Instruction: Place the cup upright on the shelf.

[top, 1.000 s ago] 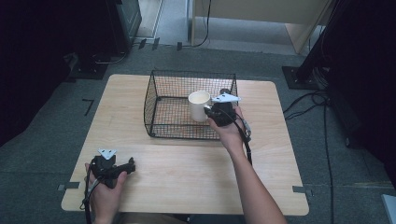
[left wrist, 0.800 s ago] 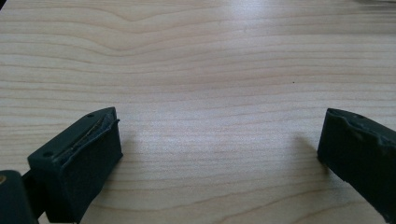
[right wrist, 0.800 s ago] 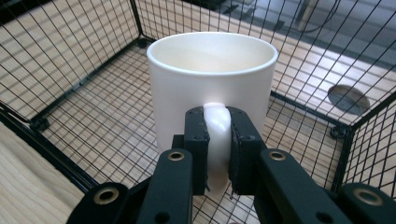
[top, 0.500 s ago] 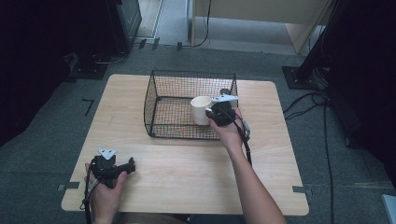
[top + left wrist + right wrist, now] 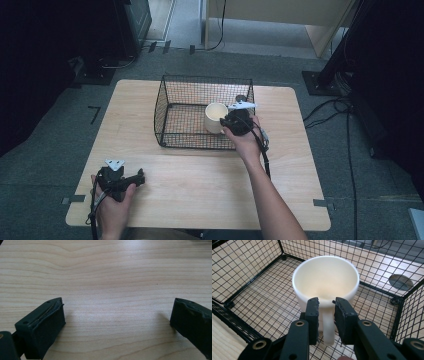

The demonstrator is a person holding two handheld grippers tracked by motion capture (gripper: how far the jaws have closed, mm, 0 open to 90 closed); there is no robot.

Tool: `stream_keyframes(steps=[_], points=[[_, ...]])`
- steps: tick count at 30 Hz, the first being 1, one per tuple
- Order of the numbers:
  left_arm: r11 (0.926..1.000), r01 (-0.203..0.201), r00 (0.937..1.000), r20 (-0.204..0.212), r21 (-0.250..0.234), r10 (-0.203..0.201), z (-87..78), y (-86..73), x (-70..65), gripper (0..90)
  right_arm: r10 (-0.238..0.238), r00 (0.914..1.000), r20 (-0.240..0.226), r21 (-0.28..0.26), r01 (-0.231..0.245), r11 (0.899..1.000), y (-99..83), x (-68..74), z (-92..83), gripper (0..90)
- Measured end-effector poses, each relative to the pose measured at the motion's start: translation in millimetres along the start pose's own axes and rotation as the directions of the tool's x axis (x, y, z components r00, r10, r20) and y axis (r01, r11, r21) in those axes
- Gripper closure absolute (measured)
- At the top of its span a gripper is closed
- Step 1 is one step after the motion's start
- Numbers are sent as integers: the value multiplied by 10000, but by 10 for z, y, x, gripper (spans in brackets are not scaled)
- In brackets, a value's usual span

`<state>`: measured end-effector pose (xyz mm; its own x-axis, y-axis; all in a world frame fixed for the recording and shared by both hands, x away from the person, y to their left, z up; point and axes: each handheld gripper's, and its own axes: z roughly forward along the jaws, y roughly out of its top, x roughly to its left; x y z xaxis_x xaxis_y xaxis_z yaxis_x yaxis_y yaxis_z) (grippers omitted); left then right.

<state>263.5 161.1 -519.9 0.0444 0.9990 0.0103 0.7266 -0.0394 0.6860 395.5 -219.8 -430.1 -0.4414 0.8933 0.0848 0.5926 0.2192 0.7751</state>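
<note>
While the left gripper point(image 5: 131, 179) rests released, jaws spread wide over the pale wooden counter point(image 5: 200, 185), the right gripper point(image 5: 325, 308) is clenched on the handle of the white ceramic mug point(image 5: 325, 281) inside the black wire-mesh basket point(image 5: 172, 107)

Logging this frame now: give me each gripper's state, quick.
Left gripper: open, holding nothing, over the bare table.
Right gripper: closed on the white mug by its handle, inside the wire basket.
</note>
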Motion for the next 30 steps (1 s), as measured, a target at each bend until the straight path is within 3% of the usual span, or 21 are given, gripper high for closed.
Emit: stream_keyframes(steps=[10, 17, 24, 25, 27, 30], points=[[10000, -4, 10000, -1, 3, 4, 0, 0, 0, 0, 64, 10000, -25, 143, -64, 9999, 6, -6, 33, 733], [10000, -16, 10000, -3, 4, 16, 0, 0, 1, 0, 136, 9998, -172, -228, -140, 9996, 12, -1, -58, 690], [10000, -11, 10000, -2, 2, 11, 0, 0, 1, 0, 104, 9994, -327, -703, -127, 9974, 0, 24, -236, 566], [10000, -12, 10000, -3, 3, 12, 0, 0, 1, 0, 195, 9986, -502, -833, -236, 9962, -16, 24, -305, 484], [10000, -11, 10000, -4, 3, 11, 0, 0, 0, 0, 202, 9981, -586, -883, -254, 9958, -26, 29, -338, 445], [10000, -5, 10000, -4, 3, 5, 0, 0, 0, 0, 17, 9964, -844, -961, -98, 9953, -81, 71, -448, 292]])
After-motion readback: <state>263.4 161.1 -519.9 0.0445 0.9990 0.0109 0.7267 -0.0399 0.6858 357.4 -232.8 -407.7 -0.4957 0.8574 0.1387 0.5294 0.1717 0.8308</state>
